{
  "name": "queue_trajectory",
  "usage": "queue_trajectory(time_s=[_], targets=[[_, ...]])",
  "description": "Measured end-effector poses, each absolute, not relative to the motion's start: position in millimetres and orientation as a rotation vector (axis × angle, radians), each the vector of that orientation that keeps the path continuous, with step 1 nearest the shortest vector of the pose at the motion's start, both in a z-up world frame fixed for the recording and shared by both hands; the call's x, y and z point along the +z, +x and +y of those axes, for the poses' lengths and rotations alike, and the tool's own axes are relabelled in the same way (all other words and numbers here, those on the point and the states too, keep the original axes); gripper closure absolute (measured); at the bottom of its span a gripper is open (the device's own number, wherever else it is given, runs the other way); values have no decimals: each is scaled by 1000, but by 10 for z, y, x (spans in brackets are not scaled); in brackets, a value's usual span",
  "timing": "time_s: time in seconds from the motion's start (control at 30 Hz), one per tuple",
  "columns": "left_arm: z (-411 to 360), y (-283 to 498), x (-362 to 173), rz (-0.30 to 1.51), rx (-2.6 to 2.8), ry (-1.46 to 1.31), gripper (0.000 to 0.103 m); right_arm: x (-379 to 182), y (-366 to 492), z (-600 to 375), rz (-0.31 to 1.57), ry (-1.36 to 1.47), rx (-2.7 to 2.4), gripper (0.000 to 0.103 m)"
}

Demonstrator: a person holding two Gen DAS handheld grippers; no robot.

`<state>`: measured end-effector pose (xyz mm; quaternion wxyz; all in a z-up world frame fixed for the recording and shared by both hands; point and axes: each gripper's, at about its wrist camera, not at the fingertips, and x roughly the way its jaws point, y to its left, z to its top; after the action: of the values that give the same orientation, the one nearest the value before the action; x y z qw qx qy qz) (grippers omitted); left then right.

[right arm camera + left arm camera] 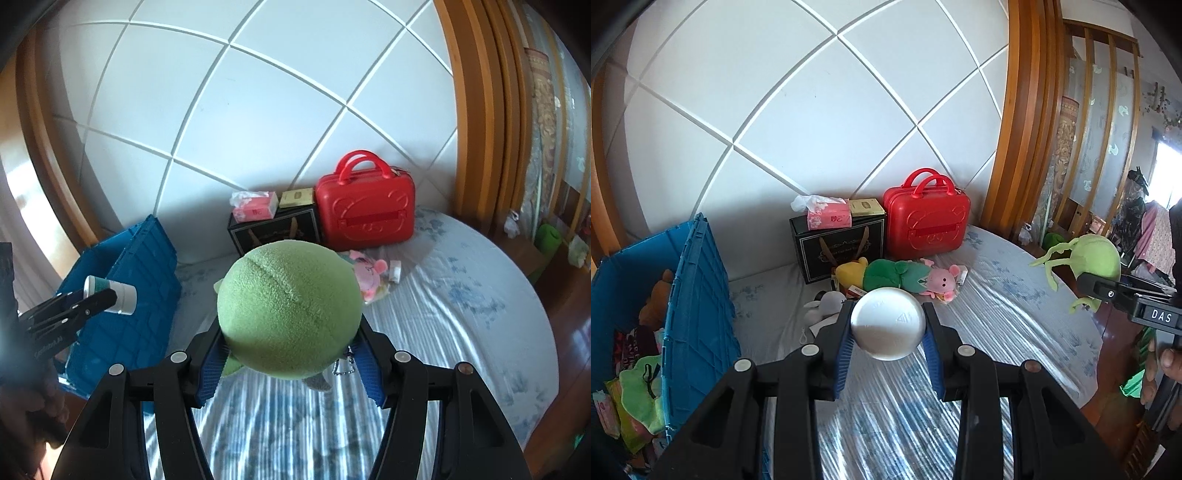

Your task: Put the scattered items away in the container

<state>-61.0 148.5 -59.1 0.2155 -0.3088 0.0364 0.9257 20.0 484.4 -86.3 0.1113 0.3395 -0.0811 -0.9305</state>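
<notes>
Left tool (888, 328) pinches white jar (888, 323) base-first, lifted for carry; blue crate (690, 295) at left frame edge, part-filled. Right tool (290, 343) clamps green plush (290, 310) mid-frame above bed (461, 295). Pink plush (942, 280) remains centre.

Daylit room, heavy fisheye warp, both views sharp at centre.

Light enters from a blown-out window (1167, 162) at far right; striped glare runs across the bedsheet (1015, 295) in both views. Soft shadow falls on the wall behind the red case (365, 206). Wall panel seams (229, 44) bow into curves. Corners vignette to black. Left edge of the right wrist view goes dim and smeared.
</notes>
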Motion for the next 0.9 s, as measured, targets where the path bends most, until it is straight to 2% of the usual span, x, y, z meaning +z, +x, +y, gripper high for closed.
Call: queue_trajectory(time_s=[0.9], targets=[[131,-613,-410,-18,2658,-807,69,-482,286,3528,-103,936,-2672,42]])
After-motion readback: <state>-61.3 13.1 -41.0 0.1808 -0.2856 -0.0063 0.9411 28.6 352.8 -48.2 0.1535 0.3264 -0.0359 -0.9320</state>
